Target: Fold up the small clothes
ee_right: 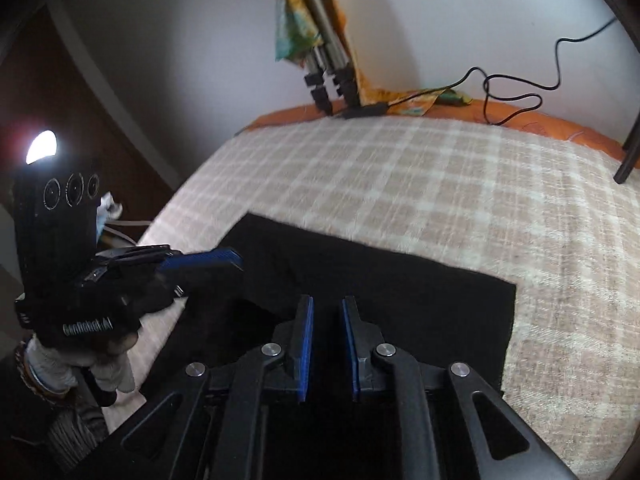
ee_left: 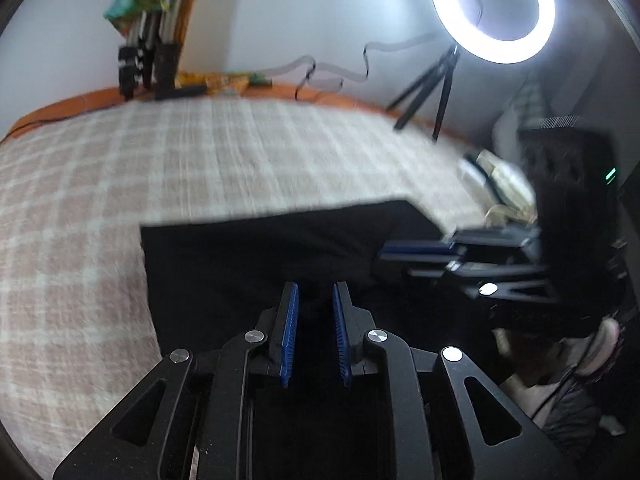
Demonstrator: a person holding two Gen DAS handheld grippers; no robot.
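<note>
- A flat black rectangular cloth (ee_left: 256, 256) is seen lying on the bed's beige checked blanket (ee_left: 120, 184), directly under and in front of both tools.
- The left tool (ee_left: 315, 300) is kept narrow, with a small gap between its blue pads; nothing is held.
- The right tool (ee_right: 327, 312) is also narrow and empty, just beside the left one, above the cloth.
</note>
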